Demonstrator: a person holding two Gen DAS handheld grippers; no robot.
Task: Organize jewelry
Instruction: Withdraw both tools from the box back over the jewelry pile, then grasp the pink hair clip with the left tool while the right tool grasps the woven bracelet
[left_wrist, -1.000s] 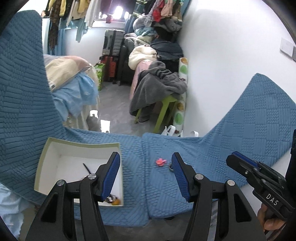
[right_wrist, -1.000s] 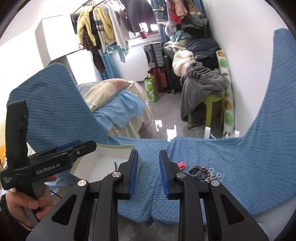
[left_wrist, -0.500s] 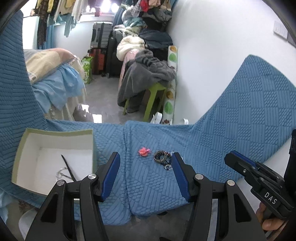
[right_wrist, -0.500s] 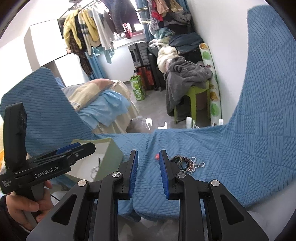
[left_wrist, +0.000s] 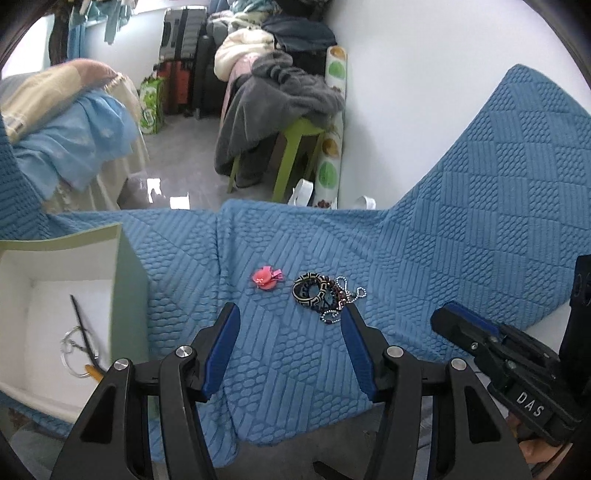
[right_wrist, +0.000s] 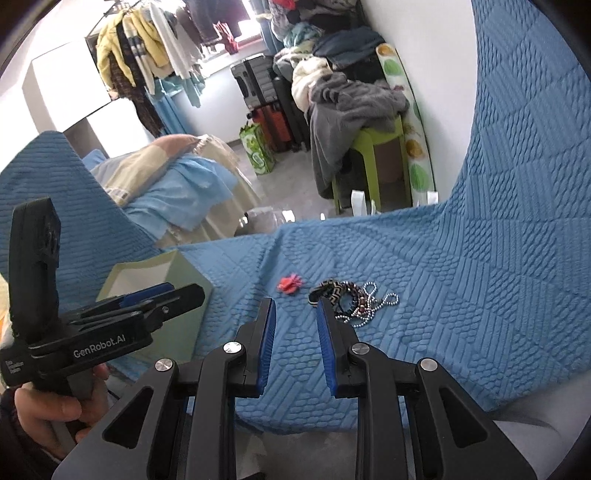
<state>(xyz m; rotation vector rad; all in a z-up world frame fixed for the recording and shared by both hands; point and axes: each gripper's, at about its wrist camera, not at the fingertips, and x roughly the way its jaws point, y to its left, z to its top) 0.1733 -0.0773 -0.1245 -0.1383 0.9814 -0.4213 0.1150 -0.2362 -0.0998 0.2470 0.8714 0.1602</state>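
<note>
A small pile of jewelry lies on the blue quilted cloth. It holds a pink hair clip, a black-and-cream woven bracelet, and dark beaded bracelets tangled with a silver ball chain. My left gripper hovers just in front of the pile, open wide and empty. My right gripper is beside it, with a narrow gap between its pads and nothing in it. Its right fingertip covers part of the woven bracelet. To the left stands a pale green box, white inside, with a ring and a thin black stick in it.
The cloth's front edge hangs just under the grippers, and its far edge drops to the floor. Beyond are a green stool draped with grey clothes, suitcases and a bed with blue bedding. A hand holds the left gripper's handle.
Both grippers have come down and forward toward the jewelry pile, which now looks larger and nearer. The box has slid toward the left edge of the left wrist view. The finger gaps look unchanged.
</note>
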